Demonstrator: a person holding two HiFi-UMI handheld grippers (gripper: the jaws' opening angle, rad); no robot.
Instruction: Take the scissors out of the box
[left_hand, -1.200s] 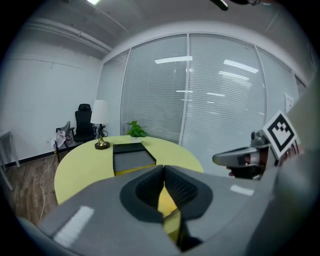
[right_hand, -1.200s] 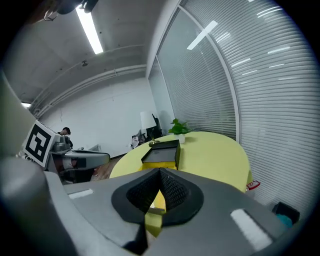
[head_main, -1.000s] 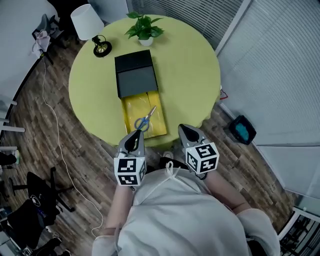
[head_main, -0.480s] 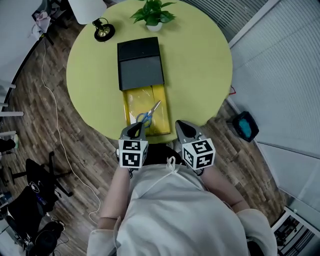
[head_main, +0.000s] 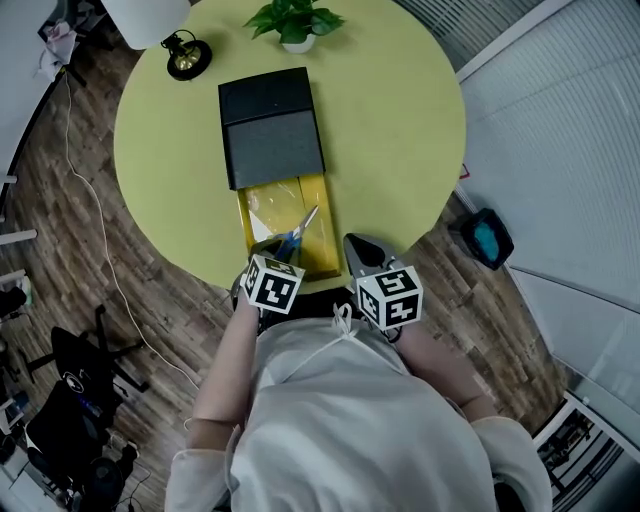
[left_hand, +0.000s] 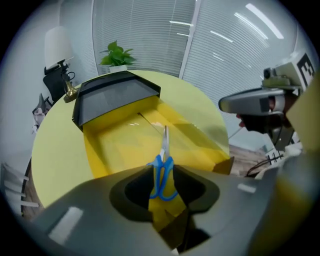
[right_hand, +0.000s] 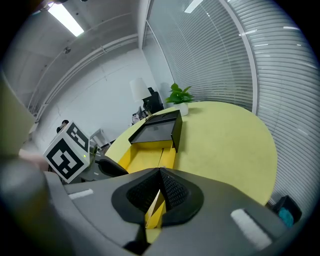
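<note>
Blue-handled scissors (head_main: 297, 238) lie in a yellow tray (head_main: 262, 205) pulled out of a black box sleeve (head_main: 272, 130) on the round yellow-green table (head_main: 400, 120). My left gripper (head_main: 266, 248) hangs over the tray's near end, tipped steeply down. Its jaws are opening. In the left gripper view the scissors' handles (left_hand: 162, 172) show in the gap between the jaws, and no pad presses on them. My right gripper (head_main: 352, 243) hovers at the table's near edge, right of the tray. Its tips (right_hand: 160, 172) meet, with nothing held.
A table lamp (head_main: 180, 50) and a potted plant (head_main: 293, 20) stand at the table's far side. On the wooden floor are a cable, a dark chair (head_main: 70, 400) at left and a blue-topped object (head_main: 485, 240) at right.
My left gripper has dropped and tipped down over the tray's near end, and its jaws have come apart. The right gripper has moved a little forward and down.
</note>
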